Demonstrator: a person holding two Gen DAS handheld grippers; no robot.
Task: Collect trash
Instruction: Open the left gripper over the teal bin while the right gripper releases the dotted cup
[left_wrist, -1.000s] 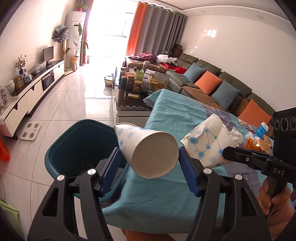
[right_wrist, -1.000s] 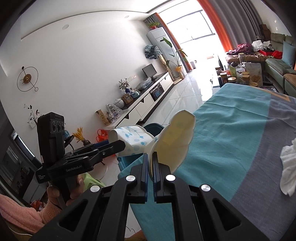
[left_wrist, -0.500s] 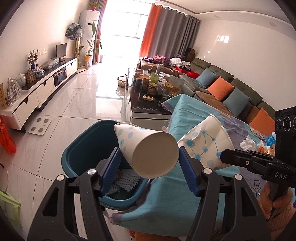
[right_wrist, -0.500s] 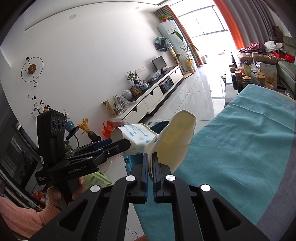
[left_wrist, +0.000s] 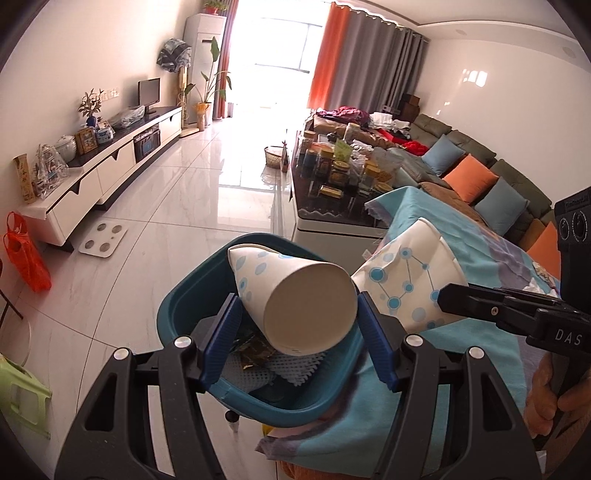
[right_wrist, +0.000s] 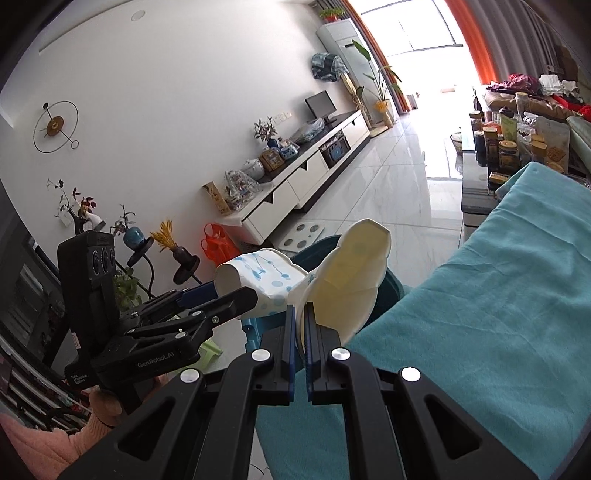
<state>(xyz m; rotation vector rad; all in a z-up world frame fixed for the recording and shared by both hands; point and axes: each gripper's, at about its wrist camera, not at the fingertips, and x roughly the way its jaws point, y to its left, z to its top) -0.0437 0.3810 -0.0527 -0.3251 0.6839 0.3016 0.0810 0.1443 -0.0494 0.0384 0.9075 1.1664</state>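
- The left gripper (left_wrist: 297, 319) holds a white paper cup with blue dots (left_wrist: 295, 299). Its blue pads press the cup from both sides, with the cup's round bottom facing the camera.
- A second ago this cup was over the edge of the teal cloth on the table (left_wrist: 424, 354). Now it hangs right above the open dark teal plastic trash bin (left_wrist: 192, 295). So the hand has carried the cup sideways to the bin.
- The bin now shows much more of its inside than before. You can see white netting (left_wrist: 280, 371) and a dark wrapper (left_wrist: 255, 350) lying in it.
- The right gripper (right_wrist: 300, 328) has its jaws almost closed. They pinch the thin edge of a squashed white paper cup with blue dots and lines (right_wrist: 351, 280).
- From the left camera, this squashed cup (left_wrist: 410, 284) sits just beside the first cup, at the bin's right edge, over the cloth.
- It has moved along with the first cup, so both are going to the bin together.
- I think the next step is to let go of the left cup, since it is over the bin. The squashed cup may need to go a bit further left first, or it could fall on the cloth.
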